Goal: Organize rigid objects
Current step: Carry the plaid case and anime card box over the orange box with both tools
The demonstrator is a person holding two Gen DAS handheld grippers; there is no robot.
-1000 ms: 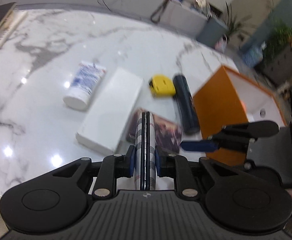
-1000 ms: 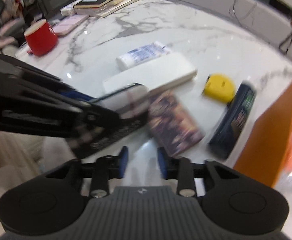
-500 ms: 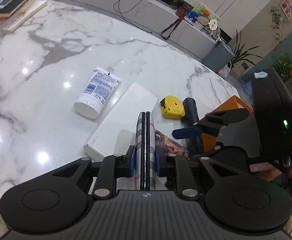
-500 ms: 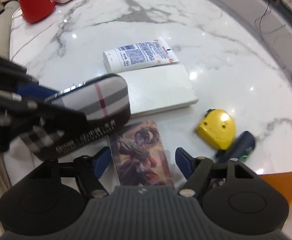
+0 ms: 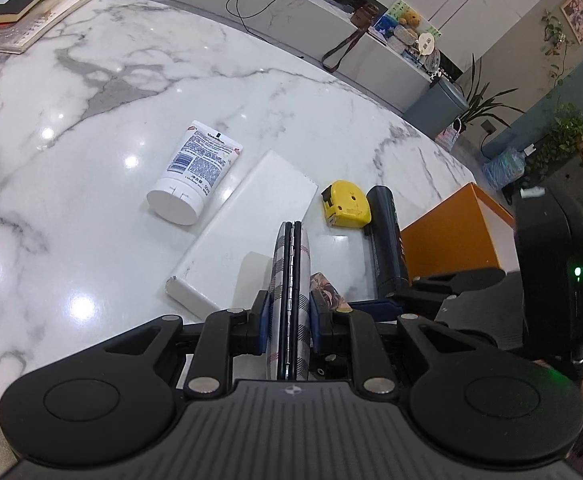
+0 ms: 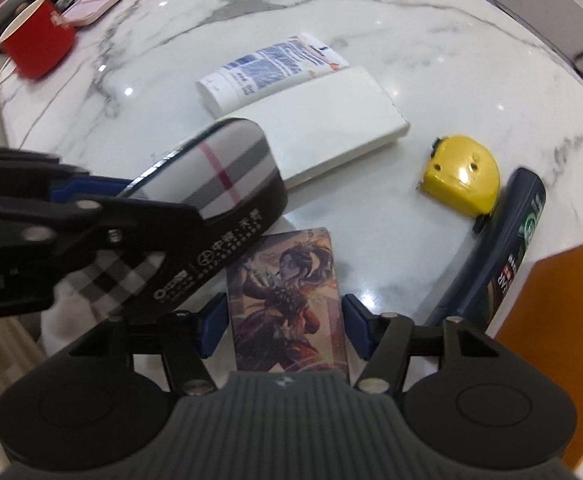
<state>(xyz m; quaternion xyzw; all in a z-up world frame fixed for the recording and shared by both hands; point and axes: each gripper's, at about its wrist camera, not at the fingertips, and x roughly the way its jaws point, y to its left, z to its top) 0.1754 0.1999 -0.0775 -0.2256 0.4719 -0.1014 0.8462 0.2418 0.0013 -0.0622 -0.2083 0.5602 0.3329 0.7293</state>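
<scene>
Now the illustrated card box [image 6: 289,300] lies flat on the marble surface [image 6: 431,52], between the closing jaws of the right gripper [image 6: 283,330], whose pads do not yet press it. Beside it, the left gripper [image 5: 289,316] is clenched on a plaid glasses case [image 5: 289,280]. With the two grippers so near, the closing fingers may knock the case, or skid the box sideways.
</scene>
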